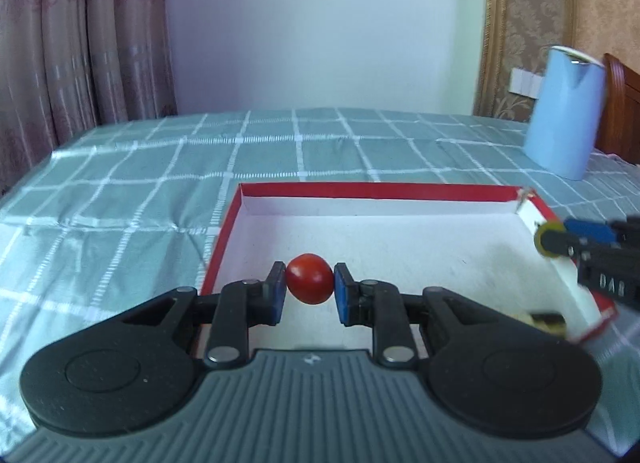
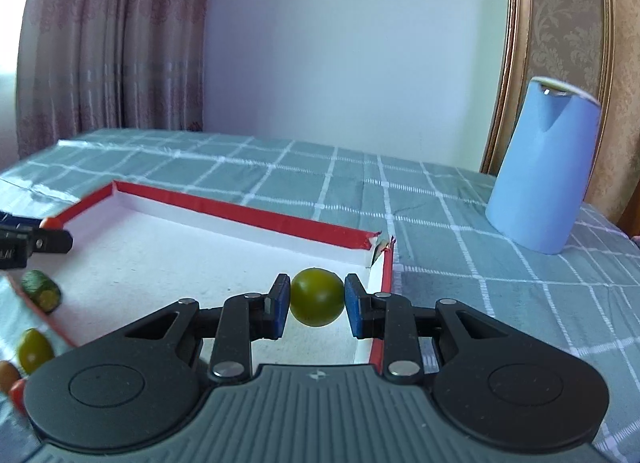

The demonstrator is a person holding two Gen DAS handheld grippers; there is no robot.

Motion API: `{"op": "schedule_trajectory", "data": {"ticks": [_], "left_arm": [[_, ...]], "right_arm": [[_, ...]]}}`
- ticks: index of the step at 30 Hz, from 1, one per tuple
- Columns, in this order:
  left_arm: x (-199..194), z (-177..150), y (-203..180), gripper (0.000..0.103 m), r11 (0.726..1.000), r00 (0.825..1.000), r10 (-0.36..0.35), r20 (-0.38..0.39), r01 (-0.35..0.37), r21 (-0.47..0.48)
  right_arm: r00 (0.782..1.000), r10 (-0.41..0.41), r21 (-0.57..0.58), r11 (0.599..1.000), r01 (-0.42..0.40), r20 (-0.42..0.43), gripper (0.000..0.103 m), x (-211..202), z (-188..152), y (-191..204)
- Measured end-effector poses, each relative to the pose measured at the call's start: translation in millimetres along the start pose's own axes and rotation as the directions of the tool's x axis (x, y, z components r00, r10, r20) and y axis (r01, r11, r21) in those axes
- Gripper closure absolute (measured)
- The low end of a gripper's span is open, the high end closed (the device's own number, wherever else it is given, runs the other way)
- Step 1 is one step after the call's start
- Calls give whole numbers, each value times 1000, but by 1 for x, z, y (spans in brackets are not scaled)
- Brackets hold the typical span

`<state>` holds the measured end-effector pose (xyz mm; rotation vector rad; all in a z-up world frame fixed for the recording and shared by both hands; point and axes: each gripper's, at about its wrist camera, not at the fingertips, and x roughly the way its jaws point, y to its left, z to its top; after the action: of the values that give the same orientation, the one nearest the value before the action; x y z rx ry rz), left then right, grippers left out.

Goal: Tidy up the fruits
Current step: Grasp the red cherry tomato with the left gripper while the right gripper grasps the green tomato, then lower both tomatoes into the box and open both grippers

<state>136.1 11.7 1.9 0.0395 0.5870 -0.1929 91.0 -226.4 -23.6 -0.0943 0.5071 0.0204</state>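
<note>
Pinching a small round red tomato (image 1: 310, 279) between its blue pads, the left gripper (image 1: 310, 290) hung over the near left part of the shallow red-walled cardboard tray with a white floor (image 1: 224, 239). Jaws pressed on the fruit from both sides, fruit clear of the tray floor. Left wrist view only: pinkish curtain (image 1: 80, 43) at far left, wooden furniture edge at far right behind the pale blue cylindrical jug (image 1: 564, 115), and a blurred yellowish piece (image 1: 546, 321) low in the tray's right corner, too smeared to name. The right gripper showed there at the right edge, blurred, with a dark green-yellow round shape at its tip.

Right wrist view, left to right: the left gripper's tip poked in at the left edge over the tray wall, a sliver of red beside it. Below it a short dark green cut piece with a pale end (image 2: 41, 290) lay at the tray's left wall; whether just inside or on the rim, cannot tell. Outside that wall, on the teal checked tablecloth (image 2: 480, 263), sat a round olive-green fruit (image 2: 34, 350) and, lower, brownish and red fruits at the frame edge, partly cut off. None of these showed in the left view.

The right gripper (image 2: 317, 301) clamped a round olive-green tomato-like fruit (image 2: 317, 297) between blue pads, above the tray's right side near its torn far corner (image 2: 380, 247). Jug stood well right of the tray.
</note>
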Motion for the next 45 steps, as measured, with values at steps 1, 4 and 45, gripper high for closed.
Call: {"op": "schedule_trajectory", "data": {"ticks": [1, 4, 45], "left_arm": [[8, 2, -2, 80, 1000, 1000, 11, -13, -11, 0], [33, 7, -2, 80, 999, 997, 50, -59, -50, 3], [-36, -35, 26, 4, 993, 986, 91, 139, -79, -86]], "right_arm": [[1000, 4, 9, 1000, -4, -20, 75, 7, 1, -1], [998, 10, 35, 999, -8, -63, 75, 21, 0, -5], [994, -34, 111, 994, 22, 101, 26, -17, -16, -19]]}}
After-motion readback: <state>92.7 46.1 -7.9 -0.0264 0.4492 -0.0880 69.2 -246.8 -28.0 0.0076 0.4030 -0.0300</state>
